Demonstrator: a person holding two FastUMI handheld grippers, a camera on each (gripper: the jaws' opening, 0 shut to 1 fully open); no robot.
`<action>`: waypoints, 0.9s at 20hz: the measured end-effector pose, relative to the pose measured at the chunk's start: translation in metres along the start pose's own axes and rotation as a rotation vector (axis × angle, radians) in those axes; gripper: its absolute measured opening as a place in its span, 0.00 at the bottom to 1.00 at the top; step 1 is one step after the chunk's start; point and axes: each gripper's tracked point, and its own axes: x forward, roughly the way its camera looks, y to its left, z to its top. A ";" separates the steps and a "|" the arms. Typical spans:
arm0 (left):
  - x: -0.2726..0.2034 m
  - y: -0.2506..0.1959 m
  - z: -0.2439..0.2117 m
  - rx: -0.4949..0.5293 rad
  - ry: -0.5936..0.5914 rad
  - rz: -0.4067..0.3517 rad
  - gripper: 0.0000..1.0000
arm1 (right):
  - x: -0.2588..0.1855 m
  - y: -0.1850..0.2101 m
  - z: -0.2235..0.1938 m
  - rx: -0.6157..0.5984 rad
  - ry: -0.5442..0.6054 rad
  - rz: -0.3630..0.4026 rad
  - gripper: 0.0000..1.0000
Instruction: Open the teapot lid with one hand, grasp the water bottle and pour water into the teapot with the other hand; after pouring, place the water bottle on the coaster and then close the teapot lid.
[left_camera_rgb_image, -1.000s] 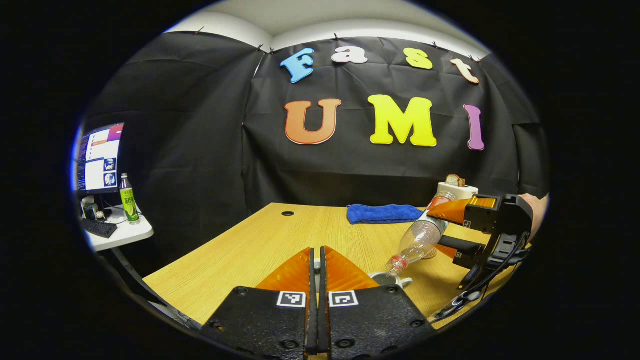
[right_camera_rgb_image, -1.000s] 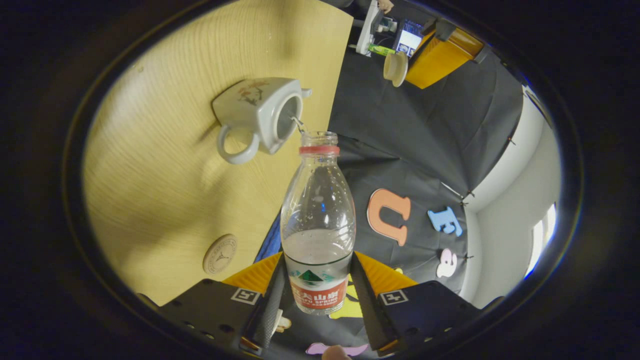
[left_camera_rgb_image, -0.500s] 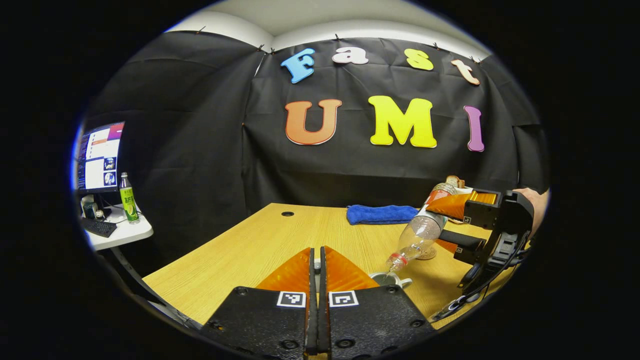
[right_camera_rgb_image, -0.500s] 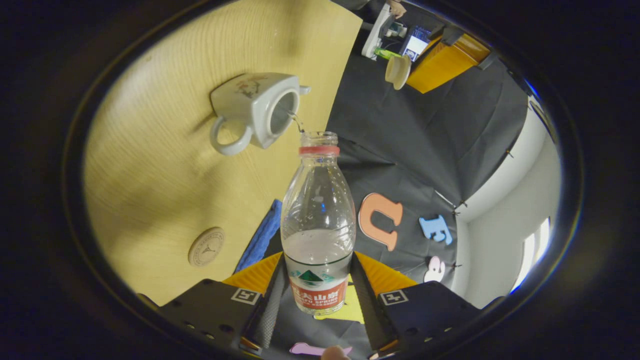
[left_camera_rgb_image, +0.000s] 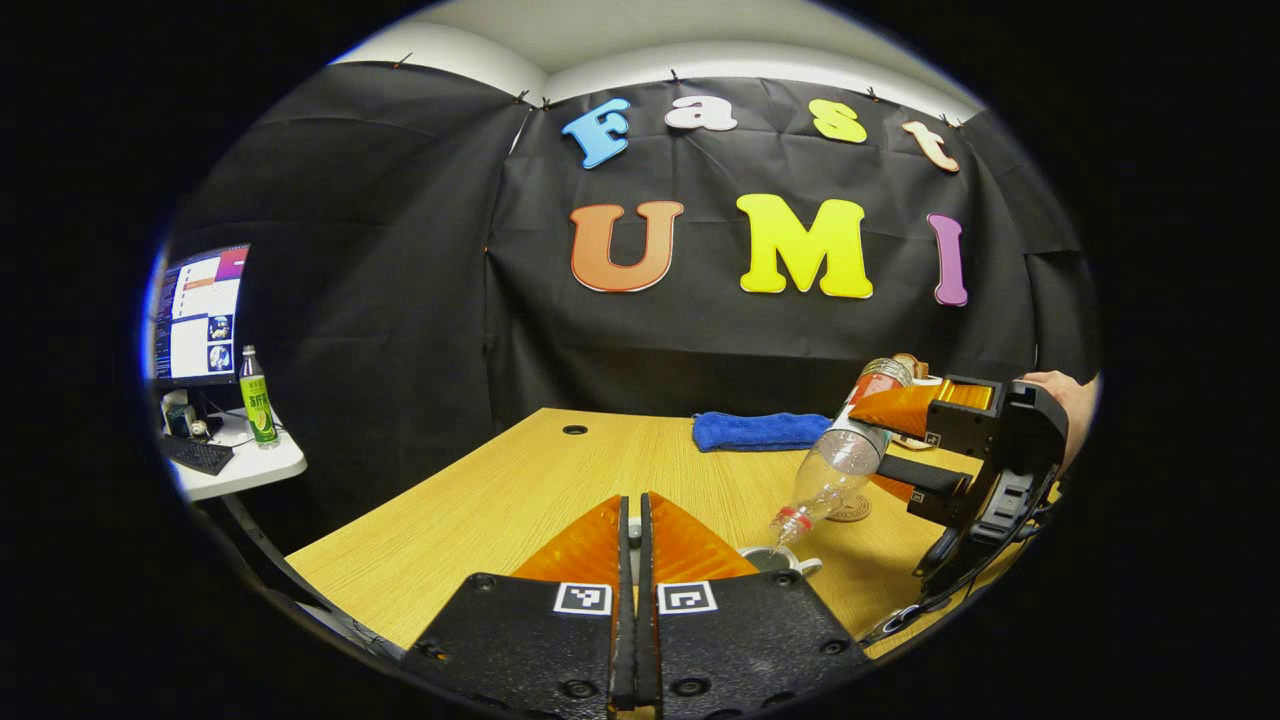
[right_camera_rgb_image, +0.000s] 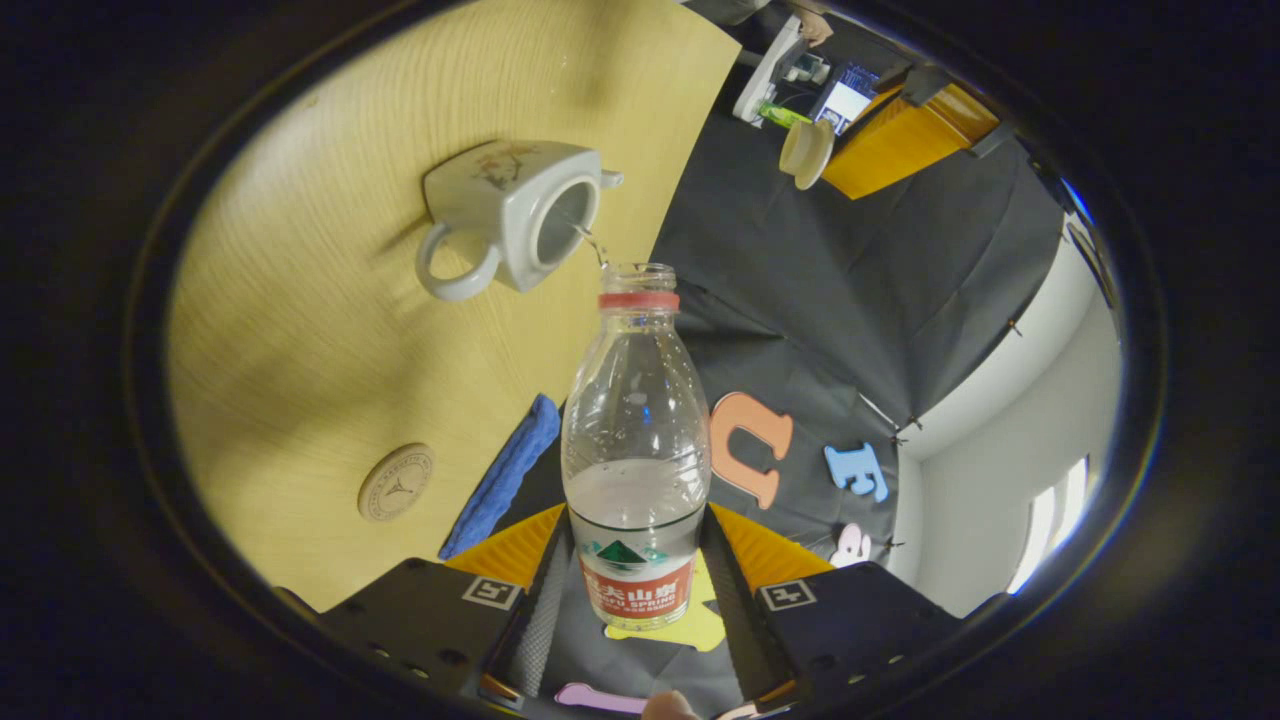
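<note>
My right gripper (right_camera_rgb_image: 636, 545) is shut on the clear water bottle (right_camera_rgb_image: 636, 440), which is uncapped and tilted mouth-down. A thin stream of water (right_camera_rgb_image: 592, 243) runs from it into the open white teapot (right_camera_rgb_image: 510, 215) on the wooden table. In the left gripper view the same bottle (left_camera_rgb_image: 840, 465) slants down over the teapot (left_camera_rgb_image: 782, 560), held by the right gripper (left_camera_rgb_image: 872, 440). My left gripper (left_camera_rgb_image: 631, 512) is shut, lifted above the table. In the right gripper view the teapot lid (right_camera_rgb_image: 805, 152) sits at its fingertips, off to the side of the pot. The round coaster (right_camera_rgb_image: 396, 482) lies bare on the table.
A folded blue cloth (left_camera_rgb_image: 765, 428) lies at the table's far edge, with the coaster (left_camera_rgb_image: 853, 512) in front of it. A side desk at the left carries a monitor (left_camera_rgb_image: 197, 315), a keyboard and a green bottle (left_camera_rgb_image: 257, 400). A hand (left_camera_rgb_image: 1060, 395) holds the right gripper.
The right gripper has risen a little and tipped the bottle steeper; water keeps trickling into the teapot. The left gripper has held still with the lid.
</note>
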 end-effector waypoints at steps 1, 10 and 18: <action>0.000 0.000 0.000 -0.002 0.001 0.000 0.03 | 0.001 0.000 0.001 -0.003 -0.001 -0.006 0.72; 0.000 0.004 0.000 -0.010 -0.003 0.006 0.03 | 0.001 -0.001 0.000 -0.004 -0.008 -0.014 0.71; -0.002 0.012 0.002 -0.014 -0.009 0.030 0.03 | 0.003 0.031 0.000 0.262 -0.030 0.088 0.71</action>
